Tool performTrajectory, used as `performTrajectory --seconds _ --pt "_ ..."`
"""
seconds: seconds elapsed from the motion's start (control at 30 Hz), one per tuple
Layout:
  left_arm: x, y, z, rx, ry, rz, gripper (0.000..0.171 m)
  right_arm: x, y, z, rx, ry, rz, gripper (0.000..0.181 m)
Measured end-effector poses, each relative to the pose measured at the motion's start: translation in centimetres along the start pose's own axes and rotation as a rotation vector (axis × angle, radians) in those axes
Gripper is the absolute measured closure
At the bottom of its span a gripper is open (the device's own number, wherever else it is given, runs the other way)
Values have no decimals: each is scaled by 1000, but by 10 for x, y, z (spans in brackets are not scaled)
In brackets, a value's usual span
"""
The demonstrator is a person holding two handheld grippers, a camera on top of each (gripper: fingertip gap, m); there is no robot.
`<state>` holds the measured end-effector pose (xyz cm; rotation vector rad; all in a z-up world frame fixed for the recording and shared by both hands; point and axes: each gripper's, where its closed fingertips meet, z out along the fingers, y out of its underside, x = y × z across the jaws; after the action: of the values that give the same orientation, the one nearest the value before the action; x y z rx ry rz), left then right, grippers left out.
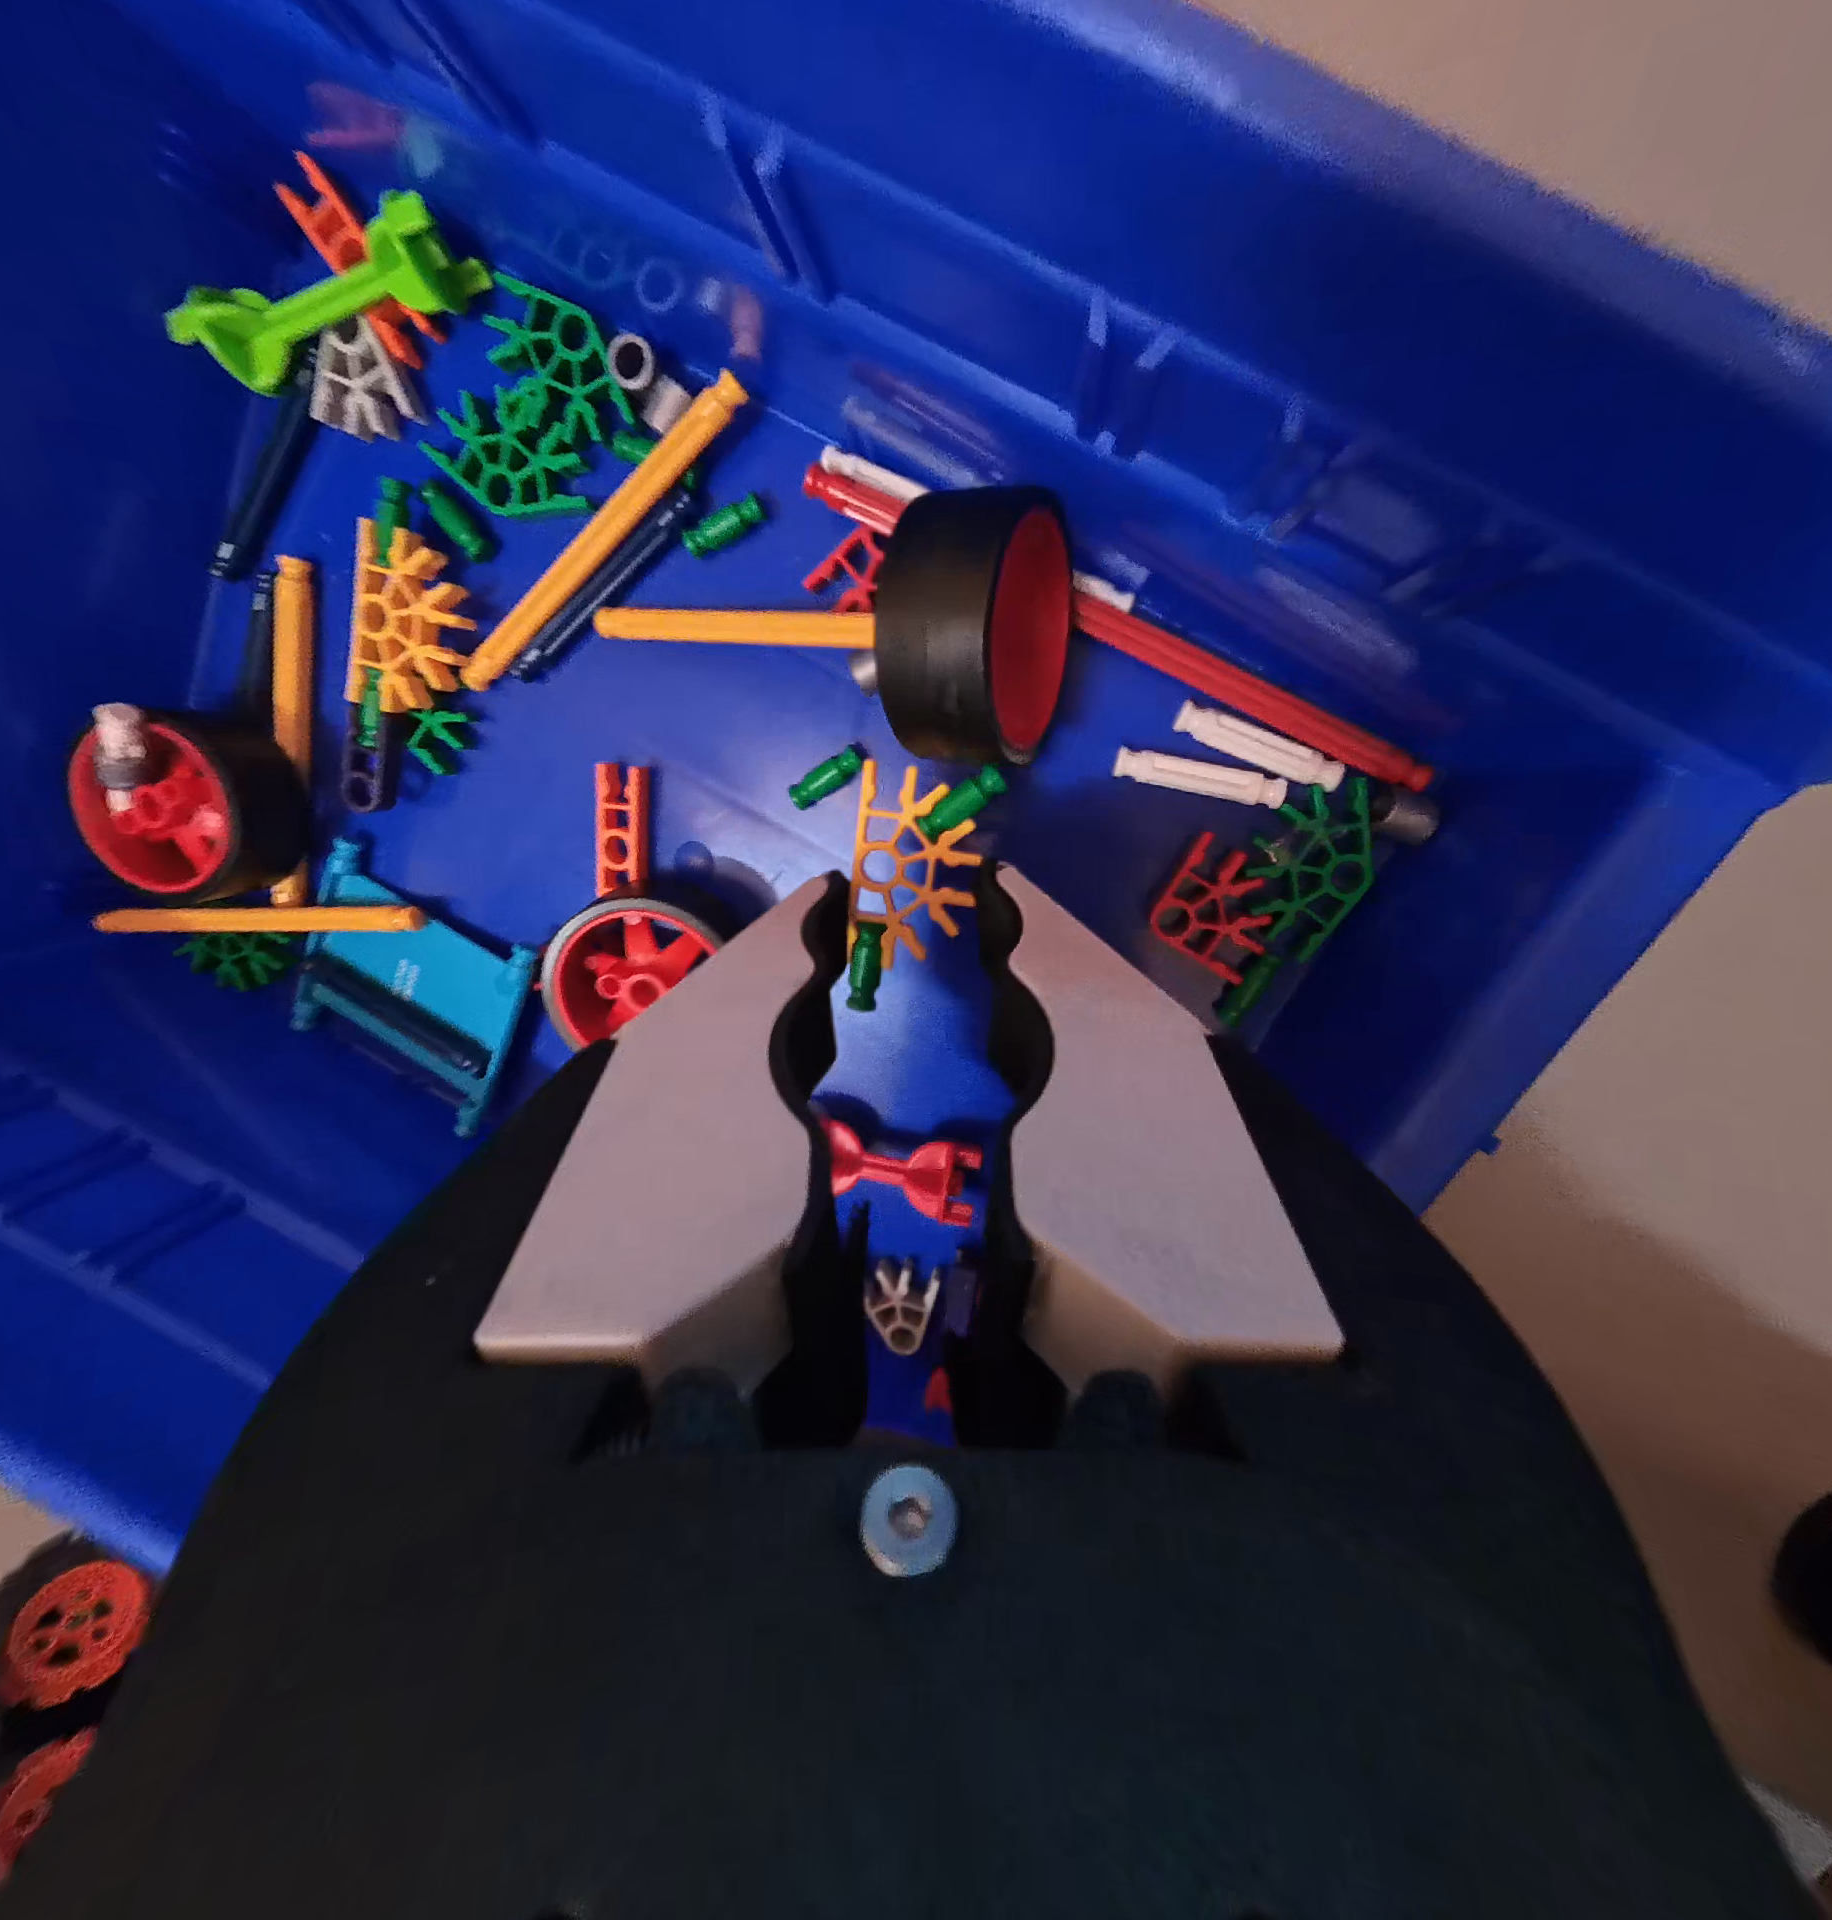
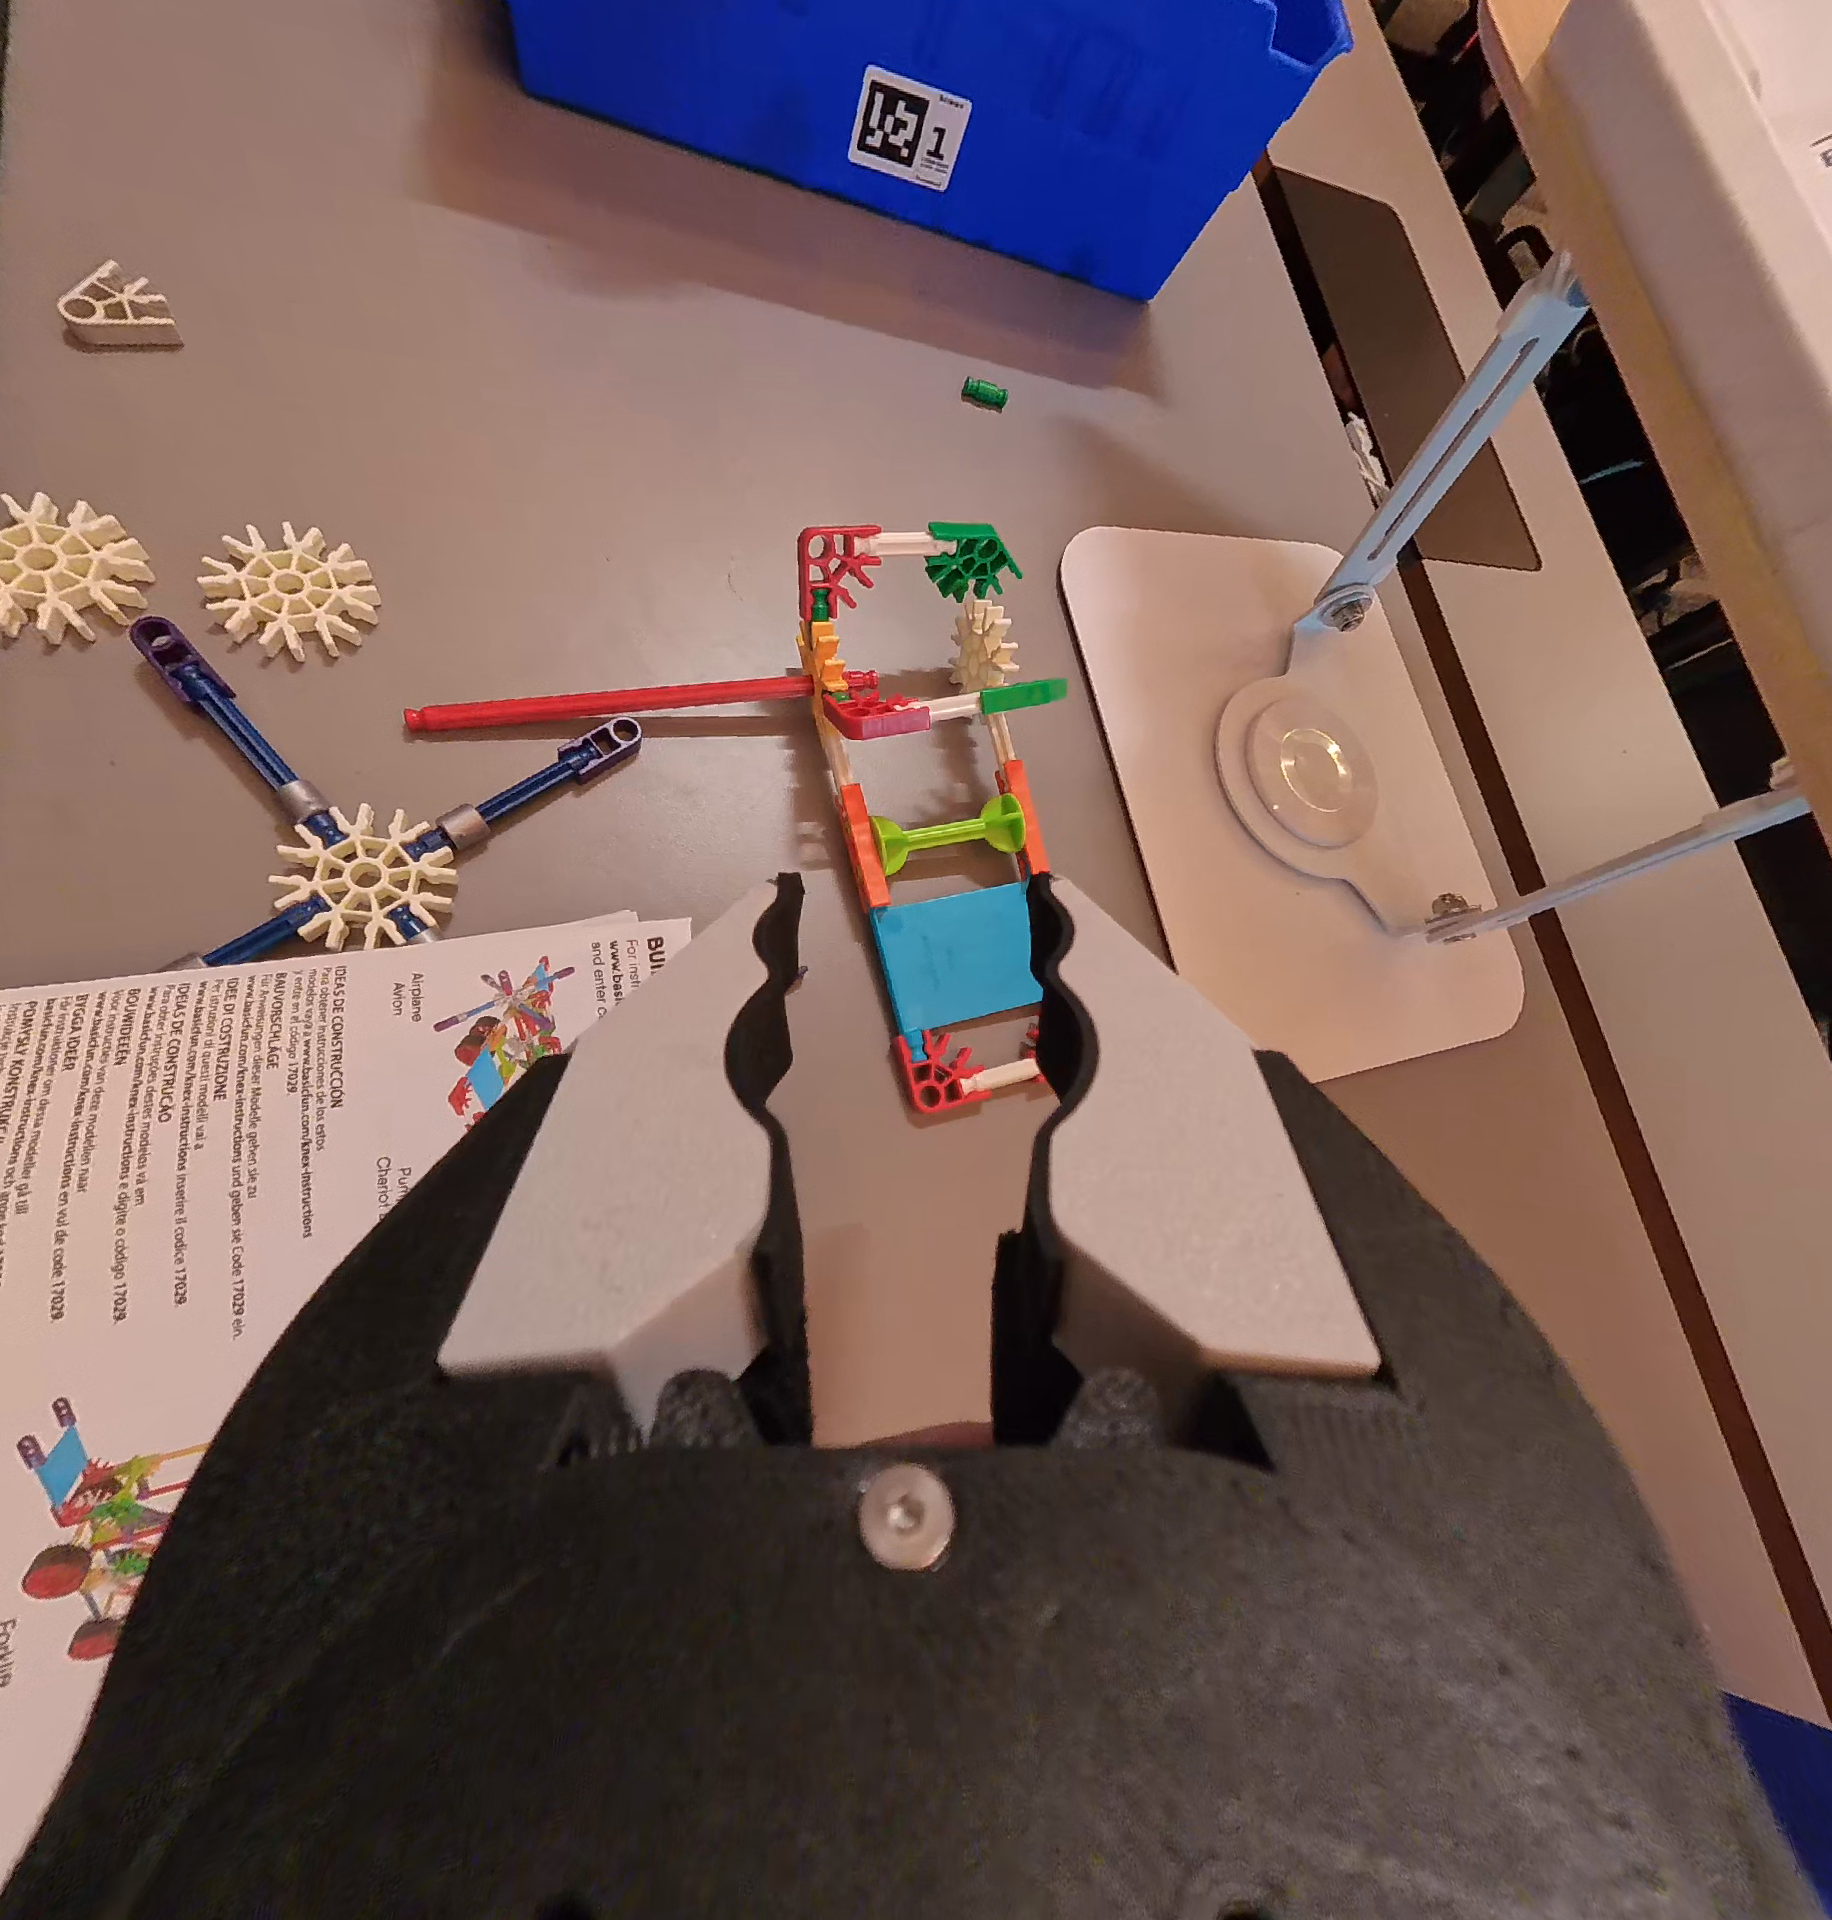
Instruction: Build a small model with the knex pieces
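In the left wrist view, the left gripper point(image 1: 912, 883), nearest the camera, hung over the blue plastic bin point(image 1: 1307, 343) with its grey, black-lined fingers point(image 1: 683, 1101) a modest way apart and nothing clamped between them. Just past the tips lay a flat yellow-orange snowflake-shaped connector point(image 1: 907, 868) with short green rods point(image 1: 863, 966) beside it; whether the tips touched it could not be told. Across the bin floor, from left to right, lay a red-hubbed black wheel point(image 1: 169, 810), a light-blue flat panel point(image 1: 413, 982), a lime-green spool-ended piece point(image 1: 320, 296), long yellow rods point(image 1: 605, 530), a spoked red wheel point(image 1: 626, 971), a large black tyre with a red inside point(image 1: 969, 623) standing on edge, long red rods point(image 1: 1244, 681) and short white rods point(image 1: 1203, 777).

In the right wrist view, the right gripper point(image 2: 917, 894) hovered above the grey tabletop point(image 2: 579, 416), its fingers point(image 2: 631, 1143) spread wide and empty. At the left sat printed instruction sheets point(image 2: 164, 1143), cream snowflake connectors point(image 2: 288, 590) and a cream hub with dark-blue rods point(image 2: 366, 878). A long red rod point(image 2: 611, 704) ran to a colourful ladder-shaped assembly point(image 2: 943, 821) of rods and connectors lying flat, its light-blue panel end just beyond the right fingertip. Farther right stood a white stand base with pale-blue arms point(image 2: 1296, 790). The bin, bearing a black-and-white marker sticker point(image 2: 909, 130), stood at the far edge, and a small green rod point(image 2: 985, 392) lay alone near it.
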<state>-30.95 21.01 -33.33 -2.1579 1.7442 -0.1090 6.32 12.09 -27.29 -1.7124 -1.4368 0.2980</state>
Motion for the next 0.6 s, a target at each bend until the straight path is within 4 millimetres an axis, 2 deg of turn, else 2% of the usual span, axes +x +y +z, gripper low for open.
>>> performTrajectory --seconds 0.1,0.4,0.5,0.6 --pt "-7 -6 -14 22 -56 5 149 1 -1 -1 5 3 1 138" --pt "-9 -32 -59 108 -187 51 149 2 -2 -3 15 9 5 138" --pt "-2 -47 -75 140 -237 96 149 3 -2 -3 16 11 6 138" --pt "13 -68 -86 170 -257 164 150 3 -1 -3 17 9 9 138"
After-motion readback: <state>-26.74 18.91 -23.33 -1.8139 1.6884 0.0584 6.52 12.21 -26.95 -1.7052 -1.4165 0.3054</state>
